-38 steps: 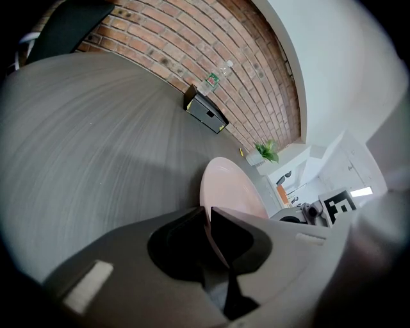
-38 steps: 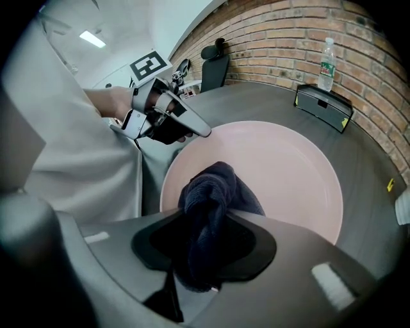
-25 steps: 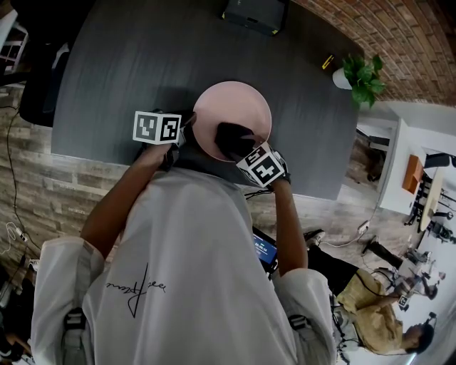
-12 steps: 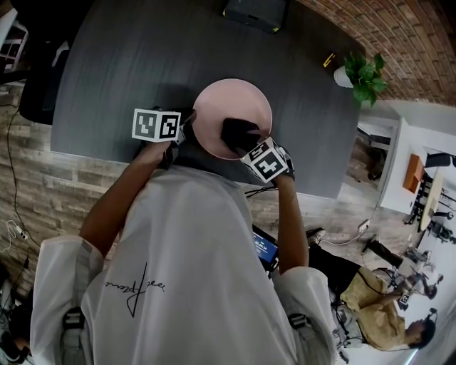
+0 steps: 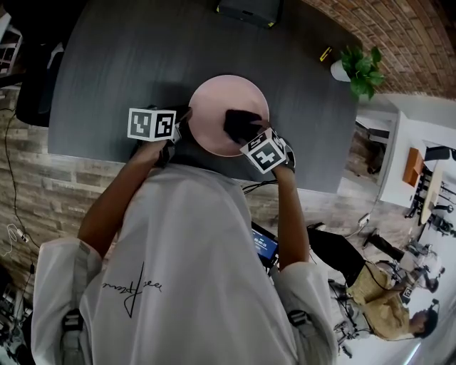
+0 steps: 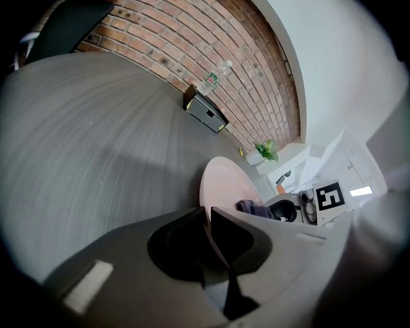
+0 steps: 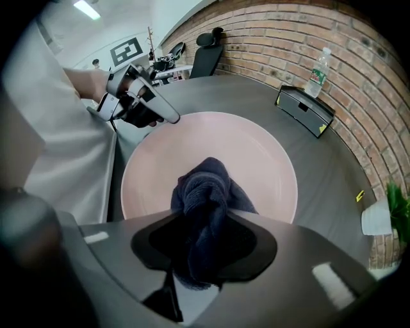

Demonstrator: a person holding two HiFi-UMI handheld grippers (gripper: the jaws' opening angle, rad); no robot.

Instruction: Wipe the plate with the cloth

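Looking down from the head view, we lose the plate's near-right rim under the right gripper (image 5: 247, 134) and its marker cube. The person's shirt (image 5: 185, 271) covers the table (image 5: 128, 57) edge on the plate's near side. The right gripper's pads are buried in the cloth (image 5: 239, 124) in every view. We cannot tell how hard the cloth bears on the plate (image 5: 214, 100).

The left gripper (image 5: 187, 116) stands at the plate's left rim. In its own view the jaws are narrowed onto that rim, the pink edge pinched between them. The right gripper's jaws are clamped on the dark blue cloth, which fills their gap.

Beyond the plate, at the far table edge, sits a black box (image 5: 246, 10), with a water bottle (image 7: 318, 64) just beside it. A potted plant (image 5: 360, 73) stands to the plate's far right, off the table corner, with a small yellow item (image 5: 325, 54) near it. Another person (image 5: 385, 303) sits well apart, to the plate's near right.

The plate lies face up on the table, round, with no long axis. The cloth is a bunched roll over the plate's near-right part. Its long axis runs from the jaws out toward the plate's middle.
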